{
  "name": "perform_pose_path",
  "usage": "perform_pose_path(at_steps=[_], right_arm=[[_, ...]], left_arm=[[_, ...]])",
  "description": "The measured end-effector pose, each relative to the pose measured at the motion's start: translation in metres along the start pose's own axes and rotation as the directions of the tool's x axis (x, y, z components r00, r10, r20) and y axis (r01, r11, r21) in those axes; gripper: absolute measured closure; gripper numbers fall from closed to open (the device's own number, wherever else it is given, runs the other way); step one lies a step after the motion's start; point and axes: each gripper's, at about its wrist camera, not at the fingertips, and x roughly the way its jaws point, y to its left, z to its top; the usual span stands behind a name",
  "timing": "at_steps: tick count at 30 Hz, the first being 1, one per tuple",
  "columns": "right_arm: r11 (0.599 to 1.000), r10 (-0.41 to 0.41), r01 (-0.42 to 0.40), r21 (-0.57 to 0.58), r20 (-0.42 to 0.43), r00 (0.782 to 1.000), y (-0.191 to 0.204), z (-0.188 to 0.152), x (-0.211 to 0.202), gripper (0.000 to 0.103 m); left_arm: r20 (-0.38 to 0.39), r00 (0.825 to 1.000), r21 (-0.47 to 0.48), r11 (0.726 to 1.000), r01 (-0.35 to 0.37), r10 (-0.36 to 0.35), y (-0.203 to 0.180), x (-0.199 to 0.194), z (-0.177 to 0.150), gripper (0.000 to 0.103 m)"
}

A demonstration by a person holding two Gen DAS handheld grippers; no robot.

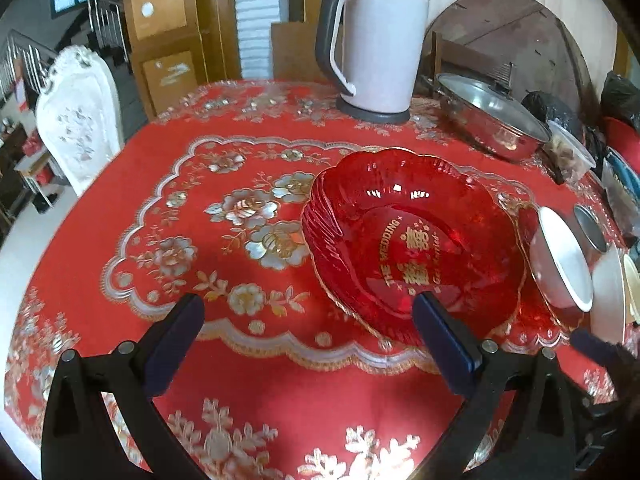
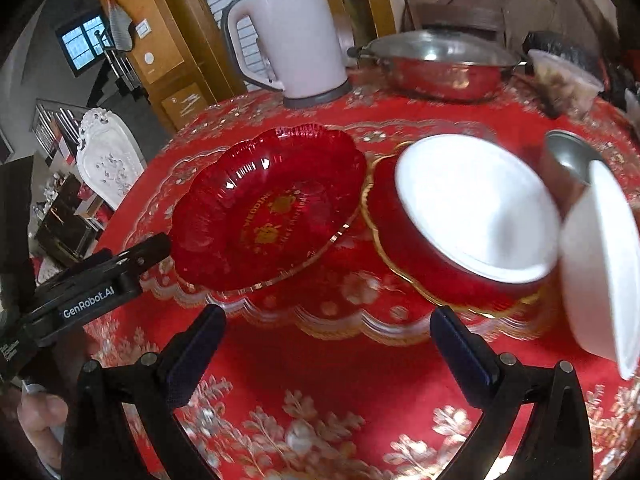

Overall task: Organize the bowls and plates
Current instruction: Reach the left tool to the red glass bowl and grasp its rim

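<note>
Left wrist: red plates point(image 1: 412, 240) beside spread left tongs point(image 1: 308, 320).

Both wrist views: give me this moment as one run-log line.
left hand-held gripper: open, empty | right hand-held gripper: open, empty | red plates: stacked | white bowl: on red plate

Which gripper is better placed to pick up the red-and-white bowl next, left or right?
Right, probably. The right gripper is open and faces the red-and-white bowl closely. The left gripper, also open, sits at the red glass plates, which lie between it and the bowl.
</note>
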Motion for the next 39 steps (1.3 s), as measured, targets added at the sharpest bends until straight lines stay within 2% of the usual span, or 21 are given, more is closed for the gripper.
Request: perform_pose_path(at_steps=[5,10,12,13,14,15,16,18,19,20,21,22,23,24,27,31,34,36,38,39], right_arm=[[0.996,0.047,-0.044,0.08,-0.038,0.998,-0.004,0.011,0.021,0.001],[0.992,0.057,-0.05,0.116,-0.059,0.997,-0.006,0.02,0.035,0.002],[0.991,0.059,-0.051,0.123,-0.055,0.997,-0.006,0.022,0.039,0.005],[0.99,0.059,-0.052,0.13,-0.052,0.997,-0.007,0.024,0.04,0.008],[0.989,0.061,-0.053,0.135,-0.05,0.997,-0.008,0.026,0.042,0.016],[0.988,0.068,-0.06,0.141,-0.052,0.996,-0.01,0.026,0.044,0.029],[0.987,0.081,-0.071,0.145,-0.062,0.995,-0.011,0.027,0.048,0.036],[0.982,0.12,-0.105,0.157,-0.089,0.989,-0.013,0.027,0.057,0.055],[0.978,0.142,-0.126,0.164,-0.091,0.986,-0.013,0.024,0.059,0.055],[0.978,0.145,-0.13,0.165,-0.079,0.986,-0.013,0.024,0.058,0.055],[0.979,0.143,-0.13,0.158,-0.075,0.987,-0.012,0.024,0.058,0.056],[0.98,0.145,-0.133,0.149,-0.073,0.987,-0.01,0.023,0.058,0.057],[0.982,0.145,-0.134,0.135,-0.071,0.987,-0.007,0.023,0.057,0.06],[0.985,0.132,-0.123,0.12,-0.066,0.989,-0.005,0.023,0.056,0.061],[0.994,0.076,-0.073,0.084,-0.034,0.997,-0.002,0.025,0.051,0.061],[0.982,0.116,-0.112,0.153,-0.02,0.993,-0.016,0.031,0.051,0.061],[0.978,0.112,-0.108,0.179,-0.01,0.994,-0.022,0.037,0.046,0.059],[0.976,0.129,-0.122,0.18,-0.03,0.991,-0.021,0.043,0.048,0.049],[0.986,0.087,-0.082,0.143,-0.031,0.996,-0.015,0.05,0.047,0.042],[0.99,0.072,-0.068,0.127,-0.025,0.997,-0.013,0.052,0.046,0.043]], left_arm=[[-0.064,0.998,0.01,1.0,0.002,-0.001,0.004,0.026,0.015,0.0],[-0.111,0.993,0.016,0.999,0.033,-0.031,0.002,0.048,0.029,0.0],[-0.137,0.99,0.016,0.999,0.039,-0.036,0.0,0.058,0.034,0.0],[-0.144,0.988,0.01,0.999,0.054,-0.052,0.0,0.062,0.036,0.0],[-0.149,0.986,0.005,0.997,0.071,-0.07,-0.001,0.066,0.038,0.0],[-0.155,0.984,0.0,0.996,0.084,-0.083,-0.001,0.069,0.04,0.0],[-0.161,0.983,-0.005,0.996,0.085,-0.085,-0.002,0.072,0.042,0.001],[-0.169,0.981,-0.016,0.996,0.092,-0.093,-0.002,0.078,0.045,0.01],[-0.187,0.976,-0.023,0.994,0.105,-0.107,-0.002,0.082,0.047,0.019],[-0.204,0.972,-0.025,0.994,0.111,-0.114,-0.004,0.086,0.048,0.034],[-0.217,0.969,-0.027,0.993,0.115,-0.118,-0.004,0.09,0.049,0.056],[-0.234,0.964,-0.03,0.992,0.119,-0.123,-0.004,0.094,0.049,0.068],[-0.227,0.969,-0.022,0.995,0.101,-0.103,-0.005,0.094,0.049,0.076],[-0.212,0.973,-0.017,0.996,0.093,-0.094,-0.006,0.093,0.05,0.077],[-0.219,0.97,-0.019,0.994,0.107,-0.108,-0.006,0.093,0.049,0.078],[-0.226,0.97,-0.01,0.995,0.095,-0.095,-0.008,0.089,0.047,0.079],[-0.223,0.971,-0.001,0.997,0.083,-0.081,-0.01,0.089,0.047,0.079],[-0.227,0.971,0.003,0.997,0.083,-0.08,-0.01,0.09,0.047,0.079],[-0.231,0.969,-0.005,0.996,0.086,-0.085,-0.009,0.09,0.047,0.079],[-0.234,0.968,-0.007,0.996,0.087,-0.087,-0.008,0.091,0.047,0.079]])
